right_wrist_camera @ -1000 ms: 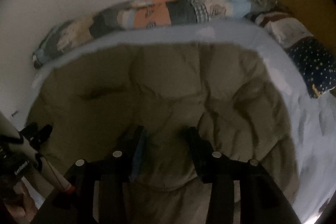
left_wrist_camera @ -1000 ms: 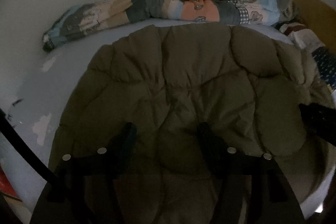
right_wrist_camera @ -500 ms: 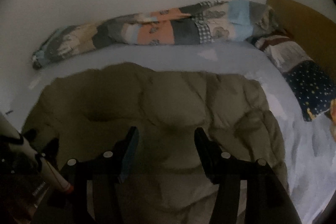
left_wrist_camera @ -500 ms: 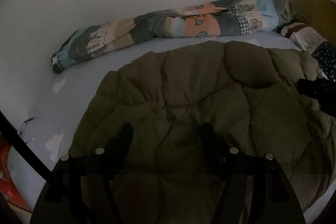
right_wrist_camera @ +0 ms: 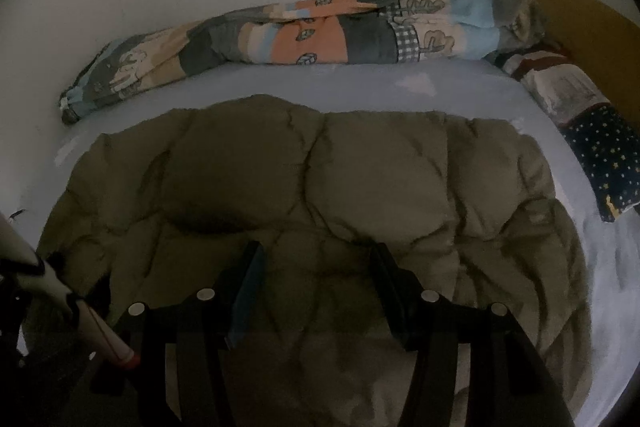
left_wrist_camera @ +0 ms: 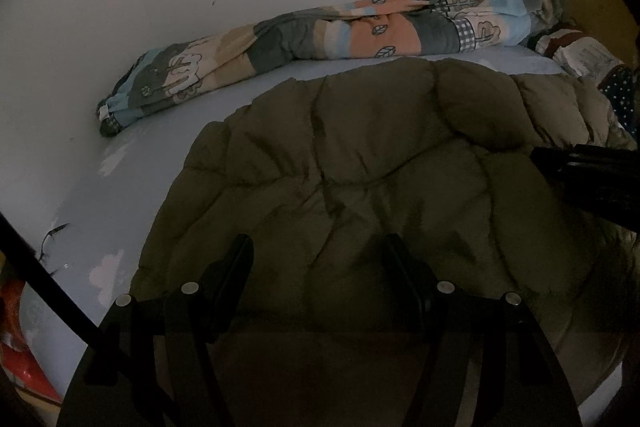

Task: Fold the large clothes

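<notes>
An olive quilted puffer jacket [left_wrist_camera: 360, 167] lies spread on the light-blue bed sheet [left_wrist_camera: 132, 187]. My left gripper [left_wrist_camera: 318, 247] hovers over its near part, open, the fabric running on under the fingers with no fold pinched. In the right wrist view the same jacket [right_wrist_camera: 320, 179] lies flat, and my right gripper [right_wrist_camera: 316, 251] stands open above its near middle, the pads clear of the cloth. The dark body of the right gripper [left_wrist_camera: 592, 179] shows at the right edge of the left wrist view.
A rolled patchwork quilt [right_wrist_camera: 320, 35] lies along the white wall at the back. Pillows, one dark blue with stars [right_wrist_camera: 608, 155], sit at the right by a brown headboard [right_wrist_camera: 580, 15]. A red object [left_wrist_camera: 24, 359] sits off the bed's left edge.
The right gripper's jaws widened and the raised fold of jacket dropped flat onto the bed; the right view drew back. The left view tilted a little, so more wall and sheet show.
</notes>
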### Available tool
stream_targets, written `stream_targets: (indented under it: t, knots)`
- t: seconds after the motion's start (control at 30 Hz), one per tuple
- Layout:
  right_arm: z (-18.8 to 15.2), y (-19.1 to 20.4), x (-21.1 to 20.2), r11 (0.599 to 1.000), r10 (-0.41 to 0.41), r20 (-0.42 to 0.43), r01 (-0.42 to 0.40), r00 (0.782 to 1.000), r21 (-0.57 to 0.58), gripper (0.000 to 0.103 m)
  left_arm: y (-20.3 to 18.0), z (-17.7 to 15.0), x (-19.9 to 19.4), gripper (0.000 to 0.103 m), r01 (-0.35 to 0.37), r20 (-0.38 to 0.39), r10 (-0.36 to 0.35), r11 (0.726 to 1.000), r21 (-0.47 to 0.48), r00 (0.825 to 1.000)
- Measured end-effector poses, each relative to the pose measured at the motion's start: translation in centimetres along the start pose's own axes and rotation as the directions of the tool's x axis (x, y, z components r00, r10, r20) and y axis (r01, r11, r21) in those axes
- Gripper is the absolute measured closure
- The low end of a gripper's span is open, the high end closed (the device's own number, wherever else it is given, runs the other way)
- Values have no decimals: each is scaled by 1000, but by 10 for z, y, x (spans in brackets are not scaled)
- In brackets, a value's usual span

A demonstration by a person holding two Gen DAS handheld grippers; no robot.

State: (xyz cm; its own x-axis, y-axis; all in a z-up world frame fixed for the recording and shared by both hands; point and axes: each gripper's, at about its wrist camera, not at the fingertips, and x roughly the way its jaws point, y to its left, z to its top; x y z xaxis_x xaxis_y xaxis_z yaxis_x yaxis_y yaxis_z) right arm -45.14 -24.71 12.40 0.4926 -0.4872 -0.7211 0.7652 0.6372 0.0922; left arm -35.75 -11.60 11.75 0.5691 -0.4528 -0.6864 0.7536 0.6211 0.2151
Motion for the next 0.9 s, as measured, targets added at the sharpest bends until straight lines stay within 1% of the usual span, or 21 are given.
stream_targets:
  t: [0.17, 0.33, 0.47, 0.53, 0.57, 0.63, 0.67, 0.7, 0.73, 0.77, 0.87, 0.9]
  knots:
    - [0, 0, 6, 1000, 2, -13, -2, 1000, 0, 43, 0, 0, 0, 37, 2, 0, -2, 1000, -7, 1000]
    - [3, -12, -3, 999, 30, 2, -30, 1000, 36, 43, -1, -2, -1, 37, 0, 7, 0, 1000, 0, 1000]
    - [16, -42, -19, 995, -15, 54, 9, 998, 104, 43, 1, -2, 0, 37, -1, 6, 1, 1000, -3, 1000]
    - [23, -60, -23, 988, -50, 52, 42, 997, 151, 43, 0, -2, 0, 37, -2, 5, 2, 1000, -4, 1000]
    - [26, -74, -22, 980, -78, 34, 71, 996, 189, 43, -1, -2, 0, 37, -2, 5, 2, 1000, -4, 1000]
    - [28, -91, -19, 964, -108, -8, 106, 994, 243, 43, -3, -2, 0, 37, -4, 6, 4, 1000, 0, 1000]
    - [25, -100, -12, 955, -118, -54, 129, 992, 269, 43, -3, -2, 0, 37, -5, 5, 5, 1000, 0, 1000]
    - [24, -104, -6, 951, -118, -89, 138, 989, 277, 43, -4, -2, 0, 37, -5, 4, 5, 1000, -1, 1000]
    - [20, -109, 2, 947, -89, -121, 121, 989, 298, 43, -4, -1, 0, 37, -5, 3, 5, 1000, -4, 1000]
    - [18, -113, 6, 944, -68, -133, 107, 989, 313, 42, -4, -1, 0, 37, -3, 3, 3, 1000, -5, 1000]
    - [19, -111, 2, 950, -73, -127, 108, 989, 294, 42, -4, -1, -5, 37, 3, 12, -3, 1000, -22, 1000]
    - [20, -112, -4, 950, -64, -114, 96, 991, 298, 42, -5, -1, -8, 37, 3, 20, -3, 1000, -24, 1000]
